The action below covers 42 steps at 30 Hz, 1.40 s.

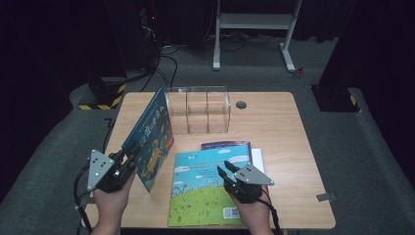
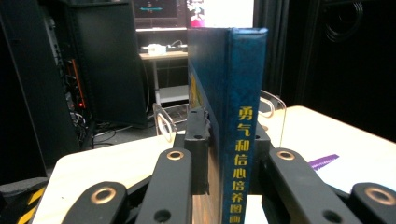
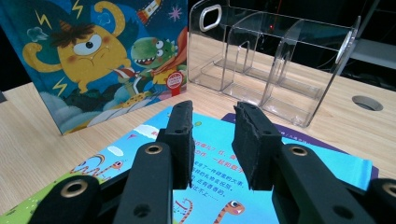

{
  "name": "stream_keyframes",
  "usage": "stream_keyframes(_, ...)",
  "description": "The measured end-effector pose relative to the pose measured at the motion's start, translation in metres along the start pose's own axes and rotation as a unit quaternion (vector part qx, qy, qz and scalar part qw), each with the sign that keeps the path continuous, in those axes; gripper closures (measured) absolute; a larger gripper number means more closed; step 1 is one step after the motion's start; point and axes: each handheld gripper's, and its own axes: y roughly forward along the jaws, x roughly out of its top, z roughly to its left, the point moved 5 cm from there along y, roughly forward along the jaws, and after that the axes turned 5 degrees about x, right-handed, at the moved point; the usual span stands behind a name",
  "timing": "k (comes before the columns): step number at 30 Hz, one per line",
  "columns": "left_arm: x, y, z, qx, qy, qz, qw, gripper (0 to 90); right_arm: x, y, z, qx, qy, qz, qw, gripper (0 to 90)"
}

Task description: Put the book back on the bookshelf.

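Grip: left gripper [image 1: 128, 159] clamps upright blue hardcover picture book [image 1: 149, 134] (spine-side); right gripper [image 1: 226, 171], part-open, empty. Should keep book vertical toward clear acrylic divider rack [image 1: 198, 110].

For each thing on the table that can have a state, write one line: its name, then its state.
Blue picture book: closed, stood on edge, clamped at the spine.
Left gripper: shut on the blue picture book.
Right gripper: jaws apart, nothing between them, above the green picture book.
Green picture book: closed, lying flat, top of the pile.
Purple book: flat, mostly covered.
Clear book rack: upright, compartments empty.
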Motion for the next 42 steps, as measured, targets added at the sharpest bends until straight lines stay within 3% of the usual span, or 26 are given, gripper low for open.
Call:
stream_keyframes(4,0.0012,0.0004,0.0028,0.0,-0.013,0.004,0.9999,75.1,-0.0001,0.0001,0.0003,0.001,0.0,0.001,1.0,67.4)
stream_keyframes(10,0.0009,-0.0007,0.0078,-0.019,-0.038,0.005,0.9991,76.1,-0.0002,0.0004,-0.0006,0.002,0.001,0.001,1.0,67.3)
stream_keyframes(13,0.0005,-0.0009,0.0082,-0.019,-0.032,0.008,0.9993,76.7,0.0,0.0001,-0.0012,0.002,0.002,0.001,1.0,67.3)
stream_keyframes(16,0.0003,-0.002,0.0079,-0.005,-0.027,0.006,0.9996,78.0,0.0,-0.0002,-0.0019,0.002,0.001,0.001,1.0,67.3)
stream_keyframes(23,0.0014,-0.0017,0.0088,0.008,-0.028,0.015,0.9995,79.0,0.0006,-0.0011,-0.0024,0.004,0.003,-0.001,1.0,67.0)
stream_keyframes(26,0.0015,-0.0014,0.0094,0.003,-0.029,0.019,0.9994,77.8,0.0008,-0.0011,-0.0028,0.004,0.005,-0.003,1.0,66.7)
stream_keyframes(30,0.0025,-0.0032,0.0089,0.023,-0.028,0.012,0.9993,77.9,0.0013,-0.0014,-0.0029,0.005,0.006,-0.004,1.0,66.7)
stream_keyframes(34,0.0027,-0.002,0.0079,0.014,-0.042,0.01,0.999,79.7,0.0014,-0.0014,-0.003,0.007,0.007,-0.005,0.9999,66.6)
stream_keyframes(39,0.0021,-0.0012,0.0078,0.004,-0.041,0.004,0.9992,81.4,0.0018,-0.0018,-0.0033,0.007,0.007,-0.006,0.9999,66.7)
stream_keyframes(42,0.0031,-0.0005,0.0068,0.0,-0.03,0.007,0.9995,81.9,0.0018,-0.0018,-0.0033,0.008,0.008,-0.006,0.9999,66.7)
